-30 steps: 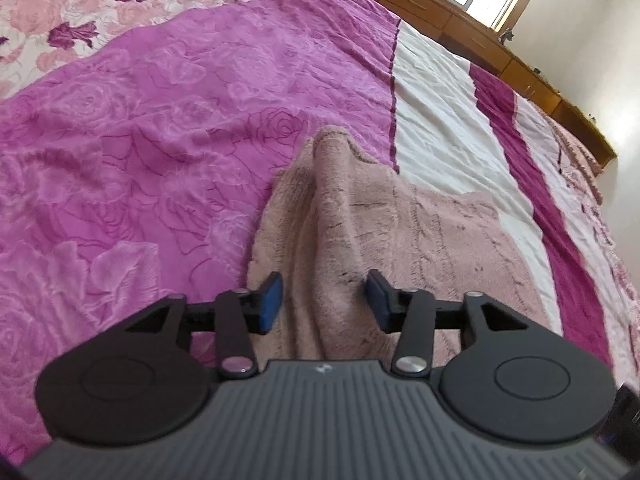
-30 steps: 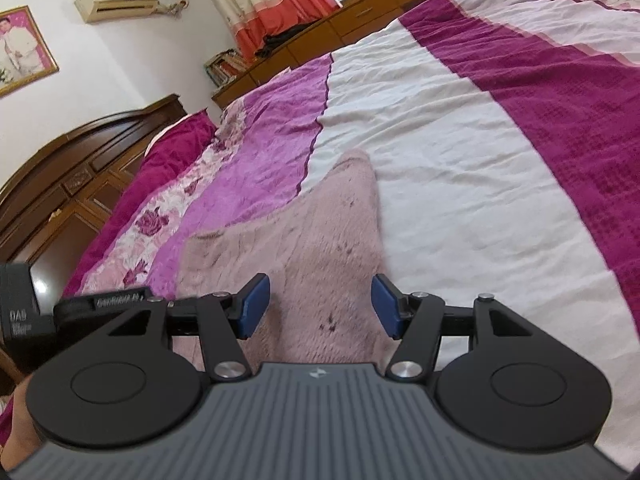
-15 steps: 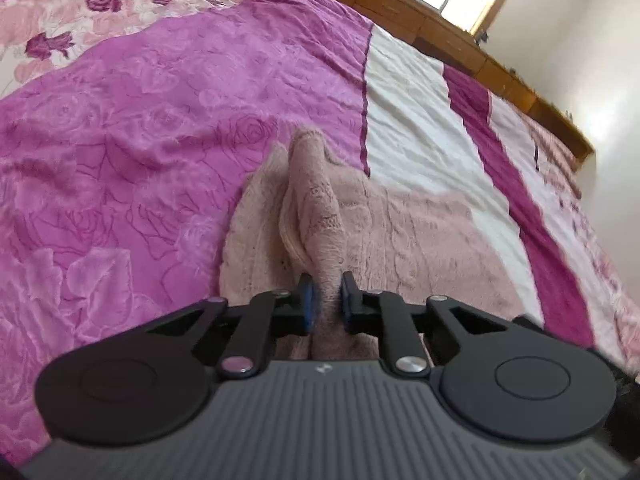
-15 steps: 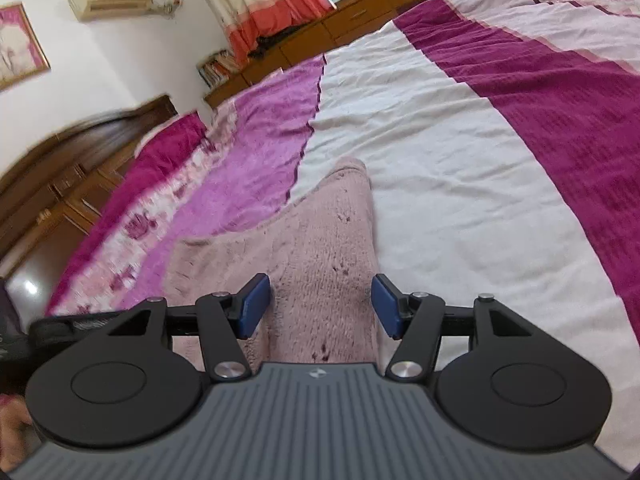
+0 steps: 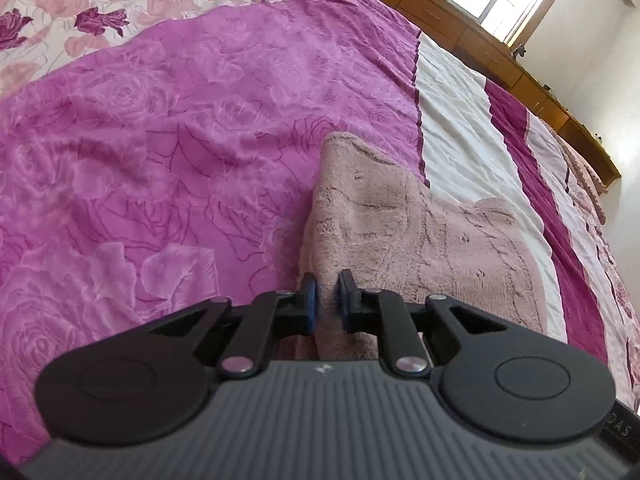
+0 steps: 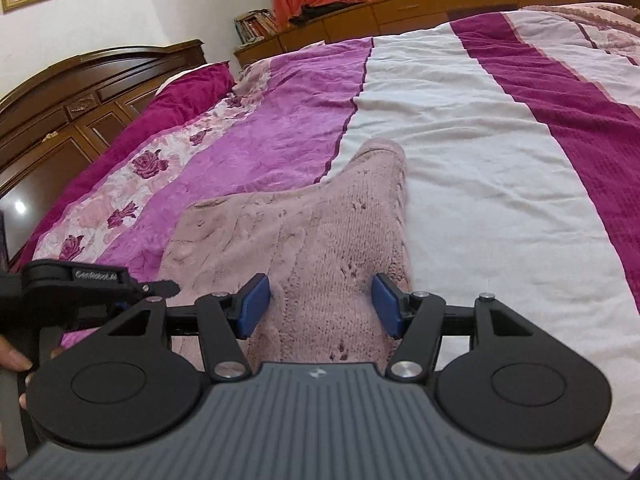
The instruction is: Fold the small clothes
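Note:
A small dusty-pink knitted sweater [image 5: 432, 240] lies on the bed, one sleeve pointing away from me. My left gripper [image 5: 327, 300] is shut on a fold of the sweater's near left edge, with cloth pinched between the blue pads. In the right wrist view the sweater [image 6: 304, 240] spreads out with its right sleeve stretched forward. My right gripper [image 6: 320, 308] is open, its blue pads on either side of the sleeve's near end, not pinching it. The left gripper [image 6: 80, 280] shows at the left edge of that view.
The bed cover [image 5: 160, 140] has magenta rose-patterned, white [image 6: 460, 140] and dark magenta bands. A dark wooden headboard [image 6: 80, 96] stands at the left in the right wrist view. Low wooden cabinets [image 6: 440, 4] and a window run along the far wall.
My left gripper went from open around the sweater's edge to shut on it and then drew it slightly sideways. My right gripper stayed open and shifted a little over the sleeve.

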{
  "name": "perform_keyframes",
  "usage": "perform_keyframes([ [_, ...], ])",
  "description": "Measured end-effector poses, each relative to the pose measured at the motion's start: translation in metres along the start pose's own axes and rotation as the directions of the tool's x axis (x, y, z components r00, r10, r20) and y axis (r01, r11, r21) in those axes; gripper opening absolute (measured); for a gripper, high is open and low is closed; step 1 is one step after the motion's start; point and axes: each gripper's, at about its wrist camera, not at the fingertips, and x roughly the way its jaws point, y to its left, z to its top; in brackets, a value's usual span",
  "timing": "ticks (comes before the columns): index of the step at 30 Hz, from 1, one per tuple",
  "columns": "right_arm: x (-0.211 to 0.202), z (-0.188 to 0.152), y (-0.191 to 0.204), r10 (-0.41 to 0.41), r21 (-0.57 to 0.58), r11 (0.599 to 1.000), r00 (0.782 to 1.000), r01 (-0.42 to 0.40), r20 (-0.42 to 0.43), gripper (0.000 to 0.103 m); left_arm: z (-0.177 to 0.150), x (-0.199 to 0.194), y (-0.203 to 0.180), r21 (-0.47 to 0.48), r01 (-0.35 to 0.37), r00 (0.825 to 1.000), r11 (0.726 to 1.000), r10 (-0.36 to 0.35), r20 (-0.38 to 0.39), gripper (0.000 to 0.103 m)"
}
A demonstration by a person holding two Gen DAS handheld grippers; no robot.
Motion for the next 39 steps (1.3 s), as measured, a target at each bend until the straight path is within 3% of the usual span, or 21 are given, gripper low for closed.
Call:
perform_keyframes([
  [3, -0.004, 0.004, -0.014, 0.035, 0.051, 0.998, 0.999, -0.035, -0.001, 0.065, 0.001, -0.001, -0.002, 0.004, -0.010, 1.000, 1.000, 0.010, 0.004, 0.024],
  [7, -0.010, 0.008, -0.039, 0.060, 0.153, 0.986, 0.998, -0.063, 0.023, 0.082, -0.001, -0.012, 0.000, -0.002, -0.032, 0.999, 0.999, 0.032, 0.006, 0.042],
  [12, -0.005, 0.012, -0.069, 0.108, 0.263, 0.959, 0.994, -0.106, 0.006, 0.082, -0.002, -0.022, 0.000, -0.027, 0.007, 1.000, 1.000, -0.007, -0.018, 0.067],
  [17, 0.016, 0.011, -0.089, 0.179, 0.349, 0.926, 0.982, -0.147, -0.062, 0.083, -0.010, -0.023, 0.001, -0.069, 0.038, 0.998, 0.997, -0.042, -0.055, 0.068],
  [20, 0.030, 0.011, -0.090, 0.201, 0.347, 0.924, 0.975, -0.158, -0.092, 0.086, -0.016, -0.005, 0.006, -0.081, 0.074, 0.986, 0.994, -0.085, -0.145, 0.069],
  [22, 0.038, 0.015, -0.088, 0.231, 0.342, 0.922, 0.967, -0.181, -0.111, 0.086, -0.017, 0.006, 0.017, -0.154, 0.123, 0.975, 0.980, -0.148, -0.164, 0.072],
  [25, 0.059, 0.018, -0.088, 0.314, 0.403, 0.886, 0.936, -0.229, -0.159, 0.086, -0.014, 0.012, 0.027, -0.254, 0.160, 0.965, 0.954, -0.205, -0.163, 0.071],
  [26, 0.064, 0.019, -0.087, 0.318, 0.410, 0.883, 0.933, -0.227, -0.169, 0.086, -0.014, 0.013, 0.027, -0.270, 0.172, 0.961, 0.947, -0.221, -0.165, 0.065],
  [27, 0.068, 0.020, -0.086, 0.320, 0.415, 0.881, 0.932, -0.226, -0.172, 0.084, -0.014, 0.015, 0.027, -0.281, 0.180, 0.957, 0.943, -0.234, -0.173, 0.052],
  [29, 0.071, 0.024, -0.084, 0.307, 0.426, 0.880, 0.935, -0.209, -0.178, 0.065, -0.016, 0.016, 0.026, -0.310, 0.187, 0.952, 0.932, -0.249, -0.176, 0.044],
  [31, 0.066, 0.029, -0.082, 0.305, 0.437, 0.876, 0.937, -0.205, -0.170, 0.054, -0.015, 0.011, 0.023, -0.309, 0.200, 0.952, 0.930, -0.259, -0.163, 0.039],
  [35, 0.035, 0.048, -0.071, 0.333, 0.412, 0.874, 0.935, -0.259, -0.118, 0.051, -0.016, -0.008, 0.016, -0.308, 0.264, 0.937, 0.914, -0.318, -0.141, 0.037],
  [39, -0.009, 0.064, -0.065, 0.315, 0.368, 0.893, 0.944, -0.259, -0.099, 0.050, -0.025, -0.016, 0.003, -0.338, 0.325, 0.896, 0.883, -0.402, -0.189, 0.037],
])
